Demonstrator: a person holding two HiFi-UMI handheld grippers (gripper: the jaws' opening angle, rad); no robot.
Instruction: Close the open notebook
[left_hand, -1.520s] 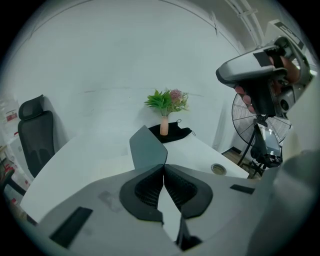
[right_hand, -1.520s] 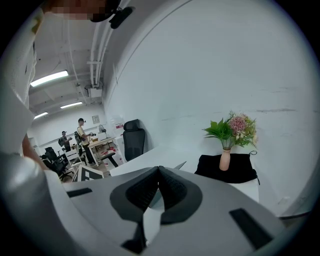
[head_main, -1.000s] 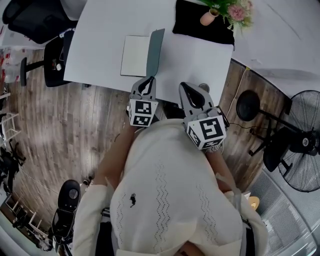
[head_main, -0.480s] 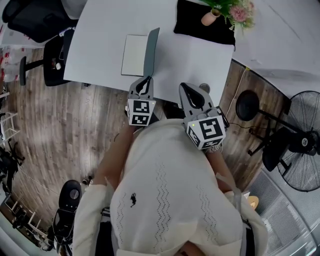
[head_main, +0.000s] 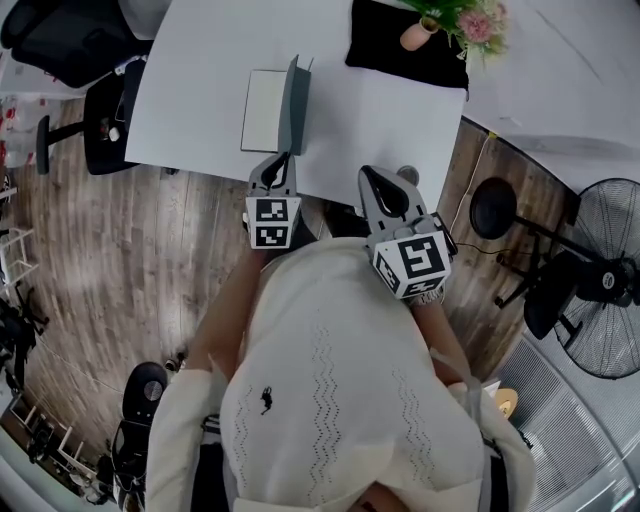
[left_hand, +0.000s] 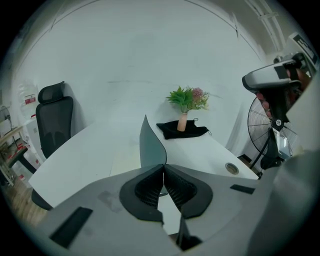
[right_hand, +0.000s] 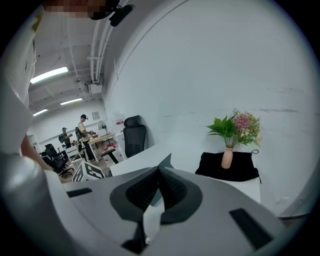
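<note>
A notebook lies open on the white table (head_main: 200, 90), its pale page (head_main: 264, 110) flat. Its grey cover (head_main: 293, 105) stands almost upright above the spine. My left gripper (head_main: 283, 160) is at the cover's near edge, shut on it. In the left gripper view the cover (left_hand: 150, 142) rises straight out of the seam between the closed pads of the left gripper (left_hand: 163, 167). My right gripper (head_main: 368, 172) hovers over the table's near edge to the right, shut and holding nothing. In its own view the right gripper (right_hand: 159, 169) points toward the cover's tip (right_hand: 165, 162).
A black cloth (head_main: 405, 50) with a small vase of flowers (head_main: 415, 35) lies at the table's far right. A cable hole (left_hand: 231, 168) sits near the right front edge. An office chair (head_main: 100, 120) stands left of the table, a floor fan (head_main: 610, 280) on the right.
The cover has swung from leaning right to nearly upright. My left gripper moved left with it. The right gripper stayed where it was.
</note>
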